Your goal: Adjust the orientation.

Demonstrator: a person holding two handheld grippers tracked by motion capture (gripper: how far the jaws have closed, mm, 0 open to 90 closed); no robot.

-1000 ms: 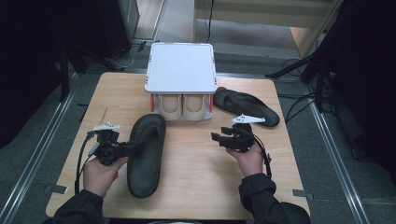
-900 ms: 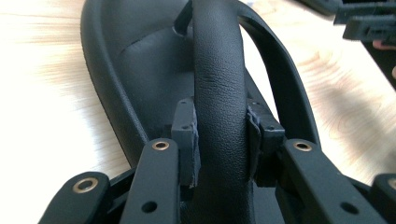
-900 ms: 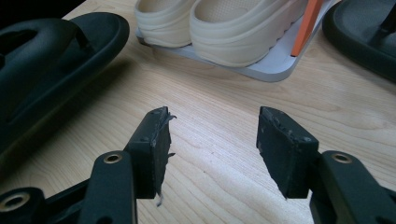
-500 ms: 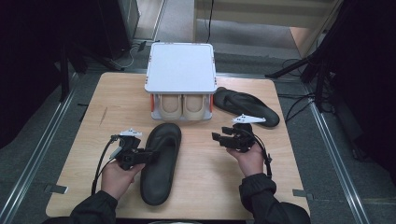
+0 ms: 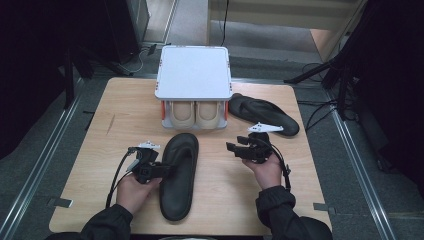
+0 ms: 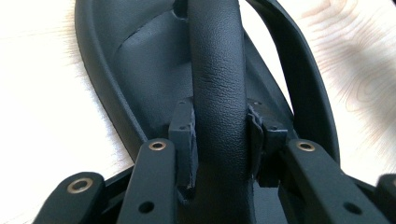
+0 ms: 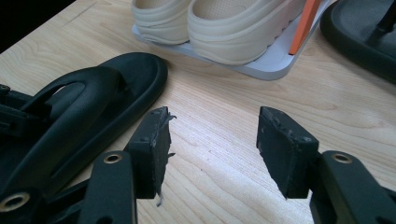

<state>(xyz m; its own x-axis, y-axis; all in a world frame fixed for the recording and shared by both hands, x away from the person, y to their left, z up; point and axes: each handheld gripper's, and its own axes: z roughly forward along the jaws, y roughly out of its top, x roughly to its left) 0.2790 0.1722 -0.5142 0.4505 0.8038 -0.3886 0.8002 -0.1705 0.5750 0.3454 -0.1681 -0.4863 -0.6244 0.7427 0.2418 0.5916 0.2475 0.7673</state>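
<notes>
Straddling the strap (image 6: 217, 84) of a black sandal (image 5: 178, 175), the left gripper (image 5: 167, 170) has one pad on each side of it; in the left gripper view the pads lie right against the strap's sides near the bottom centre of the frame, and the jaws have just been opening a little with the strap between them. That sandal lies flat on the wooden table (image 5: 120, 125), lengthwise from the lower centre of the high view toward its middle, toe end pointing at the shoe rack (image 5: 194, 75). The person's left hand (image 5: 132, 190) holds the gripper from the lower left.

Right of the sandal, the right gripper (image 5: 235, 146) sits with its jaws spread wide and nothing between them; in the right gripper view bare table shows in the gap. The right hand (image 5: 267, 170) grips it from below, centre right in the high view.

Farther up, a white rack with orange posts stands at the table's upper centre, with a pair of beige clogs (image 5: 195, 112) on its lower shelf. A second black sandal (image 5: 262, 114) lies just right of the rack, angled toward the right edge.
</notes>
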